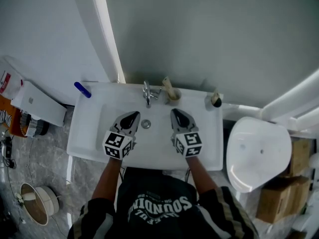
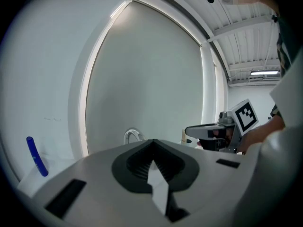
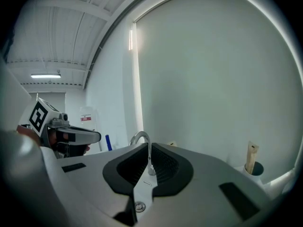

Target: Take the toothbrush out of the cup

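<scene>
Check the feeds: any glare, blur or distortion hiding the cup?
Head view: sharp, evenly lit, cup clear. Left gripper view: heavy fisheye, dark corners, cup hard to spot. Right gripper view: same fisheye, cup legible near the right edge.

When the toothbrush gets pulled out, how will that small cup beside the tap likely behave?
The small pale cup looks light and narrow, so it probably tips or slides easily on the smooth white sink ledge. The beige flat-handled toothbrush leans against its rim; a sideways pull may lever the cup over.

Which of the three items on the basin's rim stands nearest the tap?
The cup holding the toothbrush, just right of the tap; the blue item and dark item sit at corners.
</scene>
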`<state>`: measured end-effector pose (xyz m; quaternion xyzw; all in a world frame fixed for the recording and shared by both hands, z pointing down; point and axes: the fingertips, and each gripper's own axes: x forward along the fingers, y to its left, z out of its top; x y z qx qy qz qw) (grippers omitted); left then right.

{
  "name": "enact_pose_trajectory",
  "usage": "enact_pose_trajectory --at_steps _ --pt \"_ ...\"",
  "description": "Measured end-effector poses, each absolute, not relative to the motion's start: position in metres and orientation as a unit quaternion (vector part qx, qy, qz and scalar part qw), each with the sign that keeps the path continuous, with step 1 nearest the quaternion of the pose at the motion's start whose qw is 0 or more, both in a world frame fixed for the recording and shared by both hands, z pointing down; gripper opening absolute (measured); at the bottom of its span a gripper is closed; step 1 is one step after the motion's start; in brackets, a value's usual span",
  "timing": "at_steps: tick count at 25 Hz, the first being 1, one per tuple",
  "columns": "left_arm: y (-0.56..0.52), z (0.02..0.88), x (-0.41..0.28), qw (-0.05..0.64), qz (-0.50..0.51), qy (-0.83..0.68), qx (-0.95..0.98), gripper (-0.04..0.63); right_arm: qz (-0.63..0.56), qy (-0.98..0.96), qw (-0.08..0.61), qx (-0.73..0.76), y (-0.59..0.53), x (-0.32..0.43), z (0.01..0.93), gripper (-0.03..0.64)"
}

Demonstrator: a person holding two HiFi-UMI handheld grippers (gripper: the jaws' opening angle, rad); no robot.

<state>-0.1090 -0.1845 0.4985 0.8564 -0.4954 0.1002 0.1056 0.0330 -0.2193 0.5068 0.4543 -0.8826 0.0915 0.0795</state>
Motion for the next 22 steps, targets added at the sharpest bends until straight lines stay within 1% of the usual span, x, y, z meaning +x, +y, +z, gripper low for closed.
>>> enact_pose_trajectory --at_steps 5,7,10,11,18,22 --pt "-0.194 0.503 -0.114 0.108 0.098 -0.502 0.853 0.002 0.088 -0.883 0.095 0.452 -0.233 0.028 0.518 0.006" --pt "-0.196 0.507 -0.118 0.113 0.098 -0.505 0.850 0.002 0.088 -0.881 0.104 0.452 -0.241 0.025 0.525 0.031" --pt "-0.198 0.511 -0.124 0.120 0.097 -0.510 0.846 0.002 0.086 -0.881 0.129 0.446 -0.254 0.018 0.539 0.088" --pt "-0.198 0.512 -0.127 0.122 0.097 -0.512 0.845 0.002 0.085 -0.882 0.137 0.444 -0.258 0.015 0.544 0.096" --pt "-0.196 0.519 -0.143 0.136 0.094 -0.525 0.835 0.002 0.082 -0.871 0.180 0.450 -0.294 0.011 0.570 0.103" --pt "-0.190 0.523 -0.151 0.143 0.096 -0.533 0.828 0.002 0.082 -0.867 0.213 0.443 -0.335 0.006 0.587 0.134"
